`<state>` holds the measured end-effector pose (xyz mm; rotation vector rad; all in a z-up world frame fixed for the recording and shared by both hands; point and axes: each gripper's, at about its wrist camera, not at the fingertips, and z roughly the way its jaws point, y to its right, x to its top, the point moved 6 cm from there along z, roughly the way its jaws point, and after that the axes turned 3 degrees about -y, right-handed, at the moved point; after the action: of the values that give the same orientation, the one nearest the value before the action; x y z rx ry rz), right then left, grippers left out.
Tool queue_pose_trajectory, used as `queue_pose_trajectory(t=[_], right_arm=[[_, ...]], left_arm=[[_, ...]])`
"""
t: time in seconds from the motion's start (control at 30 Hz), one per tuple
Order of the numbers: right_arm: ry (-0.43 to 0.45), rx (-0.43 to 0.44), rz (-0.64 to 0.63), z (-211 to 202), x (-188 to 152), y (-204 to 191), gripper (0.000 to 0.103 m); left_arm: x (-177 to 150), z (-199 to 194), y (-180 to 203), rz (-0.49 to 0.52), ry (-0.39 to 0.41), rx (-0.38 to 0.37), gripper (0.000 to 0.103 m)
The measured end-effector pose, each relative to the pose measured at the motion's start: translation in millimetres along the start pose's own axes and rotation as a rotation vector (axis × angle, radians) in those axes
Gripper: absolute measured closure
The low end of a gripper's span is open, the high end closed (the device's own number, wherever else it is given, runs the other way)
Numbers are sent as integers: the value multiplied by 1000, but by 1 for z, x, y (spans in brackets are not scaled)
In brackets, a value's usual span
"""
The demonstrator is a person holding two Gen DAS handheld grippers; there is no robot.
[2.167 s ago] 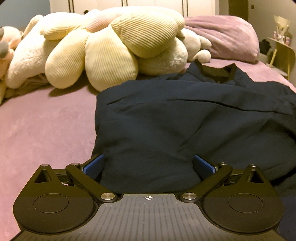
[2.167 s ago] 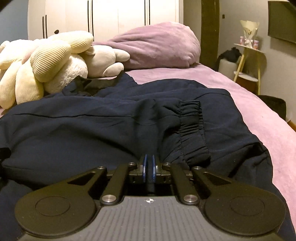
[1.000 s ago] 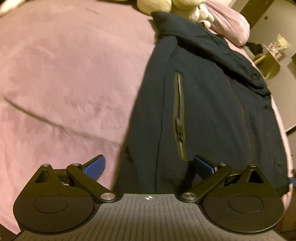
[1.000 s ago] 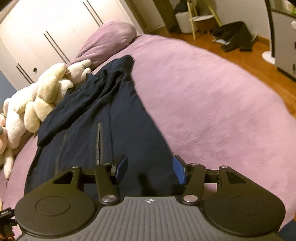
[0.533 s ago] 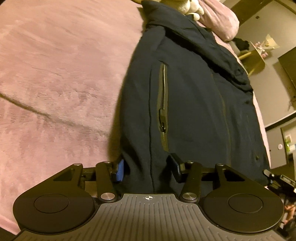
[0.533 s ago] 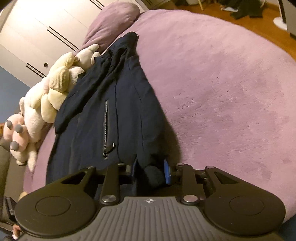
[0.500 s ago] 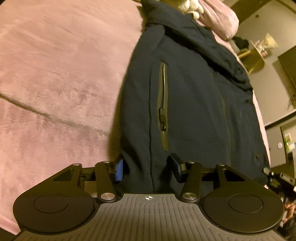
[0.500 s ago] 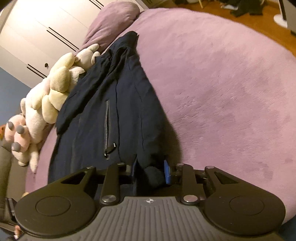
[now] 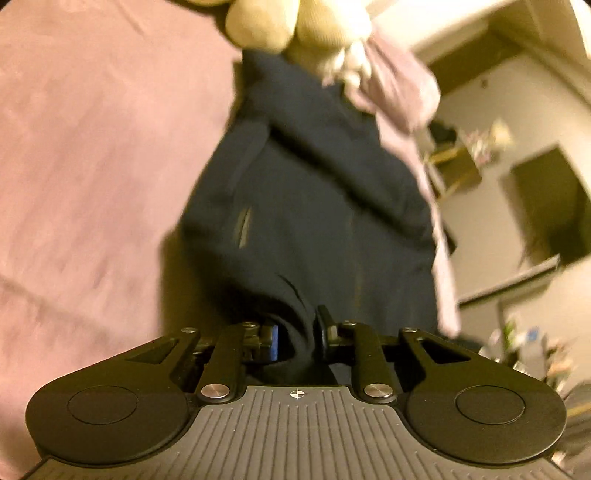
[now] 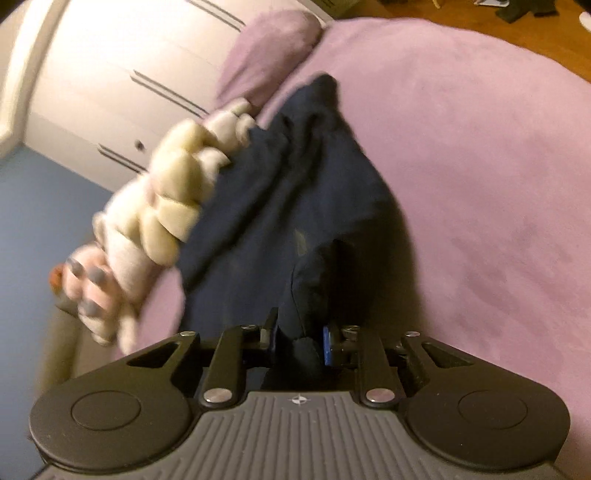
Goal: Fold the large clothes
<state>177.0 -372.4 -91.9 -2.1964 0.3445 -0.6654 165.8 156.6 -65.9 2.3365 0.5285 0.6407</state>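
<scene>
Both my grippers have clamped down on the jacket hem since half a sec ago, and the near end now rises off the bed, frames blurred w/ motion.

Left wrist view: my left gripper [image 9: 295, 334] has its 2 fingers closed onto a bunched fold of 1 dark navy jacket [image 9: 314, 206]; cloth fills the gap between the blue pad on the left and the black finger on the right, and drops below them toward the gripper body. From the fingers the jacket stretches away up the frame, 1 pocket zip [image 9: 243, 225] showing pale on its left side. Pink-purple bedspread [image 9: 92, 166] lies to the left, cream plush toys [image 9: 280, 22] at the far end, 1 purple pillow [image 9: 399, 88] beside them. Room at right too blurred to read.

Right wrist view: my right gripper [image 10: 299, 341] is likewise pinched on a thick wad of the same jacket [image 10: 295, 199], fabric wedged between the 2 fingers, blue pad visible on the right one. Jacket runs from the fingers diagonally up toward the pillow [image 10: 266, 55], its far end touching the plush pile [image 10: 166, 206] at left. Bedspread [image 10: 480, 166] spreads wide to the right; white wardrobe [image 10: 110, 74] behind; strip of wood floor top right.
</scene>
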Motion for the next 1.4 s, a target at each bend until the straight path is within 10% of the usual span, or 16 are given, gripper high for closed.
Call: queue_pose_trajectory(t=[0.33, 0.5, 0.8, 0.9, 1.03, 1.17, 1.4], right_arm=[[191, -34, 214, 55, 109, -21, 81], [179, -164, 252, 115, 136, -4, 81], [116, -272, 149, 165, 136, 10, 76], [112, -241, 108, 152, 141, 6, 69], [291, -230, -67, 105, 148, -24, 35], [396, -296, -288, 80, 137, -45, 32], [289, -399, -420, 113, 121, -35, 32]], left_arm=[[111, 60, -23, -317, 125, 10, 80], [127, 112, -54, -426, 76, 65, 78], [132, 109, -78, -595, 82, -96, 68], [139, 83, -73, -537, 195, -66, 44], [147, 47, -57, -326, 334, 39, 29], [135, 56, -28, -65, 297, 85, 8], [121, 109, -20, 145, 158, 240, 10]])
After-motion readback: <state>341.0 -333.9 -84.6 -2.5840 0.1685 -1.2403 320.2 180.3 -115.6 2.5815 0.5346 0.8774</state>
